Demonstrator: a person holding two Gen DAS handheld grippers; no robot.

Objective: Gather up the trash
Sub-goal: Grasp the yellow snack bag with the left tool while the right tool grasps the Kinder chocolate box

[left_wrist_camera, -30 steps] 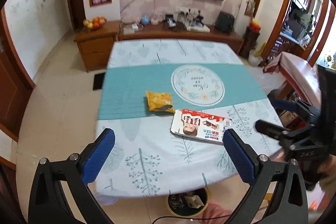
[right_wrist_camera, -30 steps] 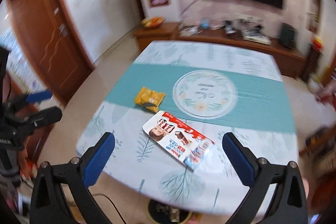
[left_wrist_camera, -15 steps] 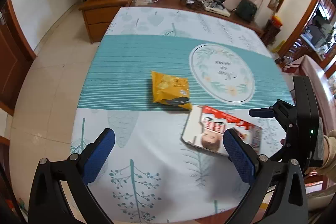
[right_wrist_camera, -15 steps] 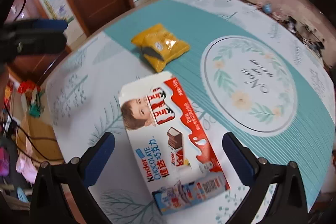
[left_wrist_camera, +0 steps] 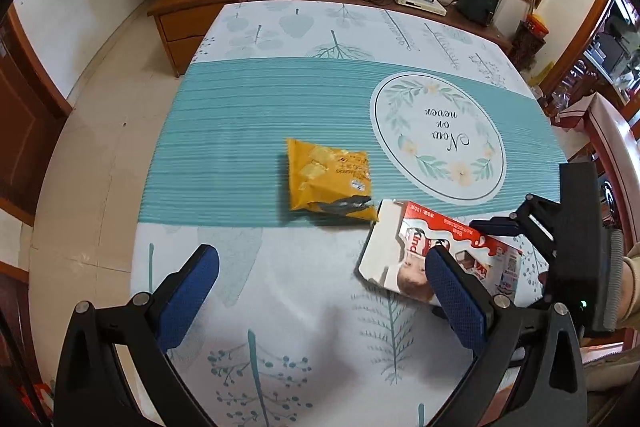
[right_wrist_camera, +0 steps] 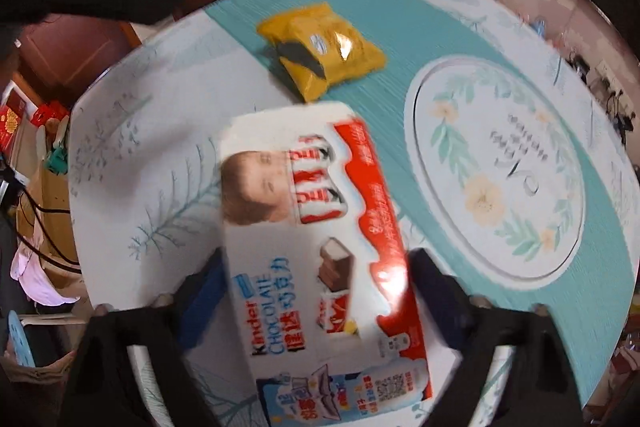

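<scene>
The left hand-held gripper (left_wrist_camera: 320, 291) hovers over the near end of the table (left_wrist_camera: 248, 31), its blue-padded fingers (left_wrist_camera: 188, 291) spread wide with nothing between them. A yellow snack bag (left_wrist_camera: 326, 183) lies on the teal band of the tablecloth (left_wrist_camera: 224, 131). Just beside its near corner sits a Kinder chocolate box (left_wrist_camera: 404, 251), one end seemingly raised. The right hand-held gripper (left_wrist_camera: 500, 227) reaches over that box from the right.

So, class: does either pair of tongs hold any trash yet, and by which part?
Left tongs are open and empty. Right tongs straddle the near end of the red-and-white cardboard chocolate box, but blur hides whether they grip it.
</scene>
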